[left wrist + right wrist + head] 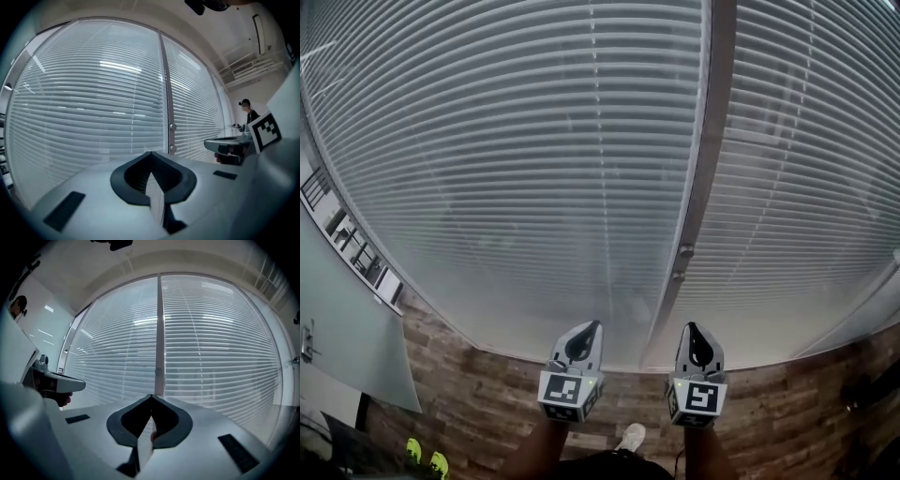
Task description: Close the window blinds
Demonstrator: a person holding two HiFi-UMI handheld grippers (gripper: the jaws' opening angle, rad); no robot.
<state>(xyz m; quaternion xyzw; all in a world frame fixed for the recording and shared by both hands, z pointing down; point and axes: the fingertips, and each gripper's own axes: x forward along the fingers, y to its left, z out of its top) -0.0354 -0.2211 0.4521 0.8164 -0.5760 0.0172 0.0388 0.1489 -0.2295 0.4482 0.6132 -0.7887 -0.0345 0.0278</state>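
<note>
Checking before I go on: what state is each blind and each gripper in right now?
left blind: lowered over its pane, dim shapes show through the slats.
right blind: lowered over its pane, slat tilt too fine to tell.
left gripper: jaws together, nothing between them, clear of the blinds.
right gripper: jaws together, nothing between them, clear of the blinds.

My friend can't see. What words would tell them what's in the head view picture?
The left gripper and the right gripper point side by side at lowered white window blinds, both with jaws shut and empty. A grey post splits the blinds into two panels, and a wooden floor shows below.
</note>
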